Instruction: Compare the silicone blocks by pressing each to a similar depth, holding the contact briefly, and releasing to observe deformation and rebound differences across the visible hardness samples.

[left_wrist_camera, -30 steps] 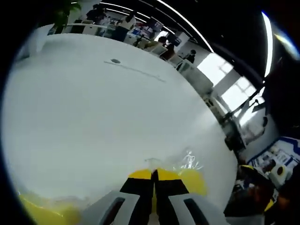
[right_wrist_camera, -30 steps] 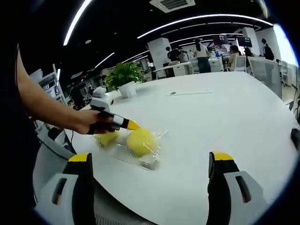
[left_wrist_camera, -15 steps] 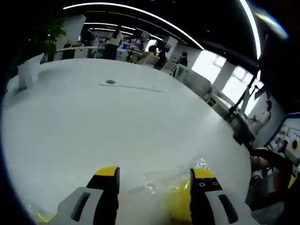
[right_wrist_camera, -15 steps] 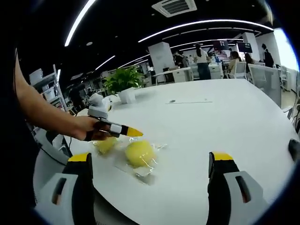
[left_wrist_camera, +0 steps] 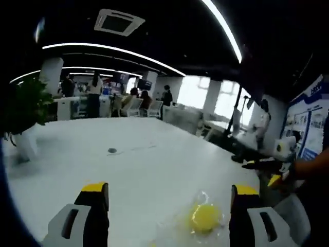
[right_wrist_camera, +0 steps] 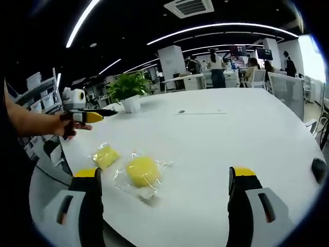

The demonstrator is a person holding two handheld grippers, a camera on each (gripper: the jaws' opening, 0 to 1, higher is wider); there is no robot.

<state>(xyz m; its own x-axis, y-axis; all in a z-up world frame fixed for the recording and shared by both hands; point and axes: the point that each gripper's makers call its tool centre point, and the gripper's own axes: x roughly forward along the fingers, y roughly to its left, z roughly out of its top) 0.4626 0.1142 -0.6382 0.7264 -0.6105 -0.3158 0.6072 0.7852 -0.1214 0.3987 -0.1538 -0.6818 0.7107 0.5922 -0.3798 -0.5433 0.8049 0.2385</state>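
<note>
Silicone blocks – bagged, flat on table, untouched

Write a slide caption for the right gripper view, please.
Open right gripper faces two bagged yellow silicone samples on a white table.

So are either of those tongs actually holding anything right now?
No. The left tongs are lifted clear of the table, the right tongs gape open, and both yellow blocks lie free.

A potted plant stands on the white table, with people at desks behind.
</note>
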